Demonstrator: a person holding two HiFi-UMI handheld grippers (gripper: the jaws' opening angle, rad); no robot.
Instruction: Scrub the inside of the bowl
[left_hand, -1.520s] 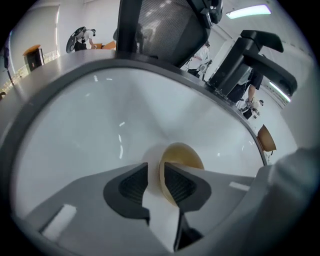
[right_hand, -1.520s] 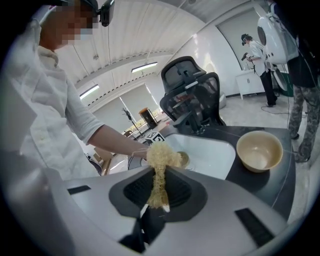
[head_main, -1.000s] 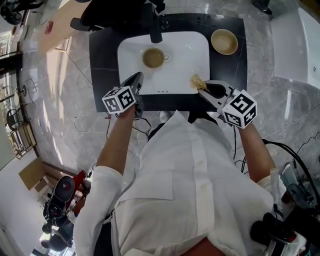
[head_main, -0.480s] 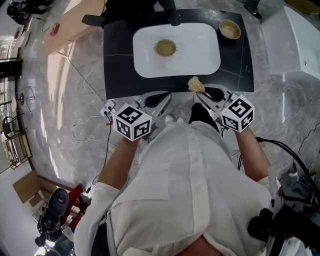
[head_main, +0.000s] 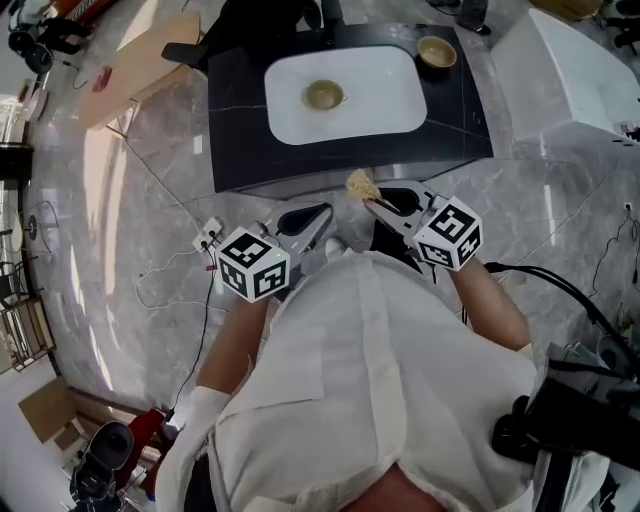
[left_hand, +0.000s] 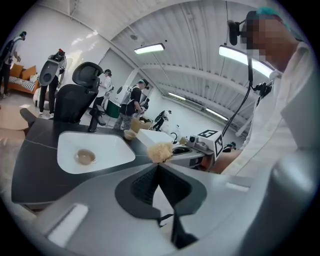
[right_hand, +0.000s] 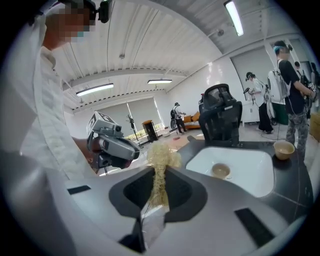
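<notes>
A small tan bowl (head_main: 323, 95) lies in the white sink (head_main: 390, 110) of a black counter (head_main: 240, 150), well ahead of both grippers. My right gripper (head_main: 370, 198) is shut on a pale straw-coloured scrubber (head_main: 361, 184), held off the counter's near edge. In the right gripper view the scrubber (right_hand: 161, 155) sticks up between the jaws, with the bowl (right_hand: 220, 171) far beyond. My left gripper (head_main: 326, 212) is shut with nothing in it, close beside the right one. The left gripper view shows the bowl (left_hand: 85, 157) and the scrubber (left_hand: 161, 151) just past the shut tips.
A second tan bowl (head_main: 436, 50) stands on the counter's far right corner. A black office chair (right_hand: 220, 112) is behind the counter, a white box (head_main: 565, 75) to its right. Cables (head_main: 175, 270) lie on the marble floor. Several people stand in the background.
The person has stepped back from the counter. Both grippers have drawn away from the sink towards the body, the right one still holding the scrubber.
</notes>
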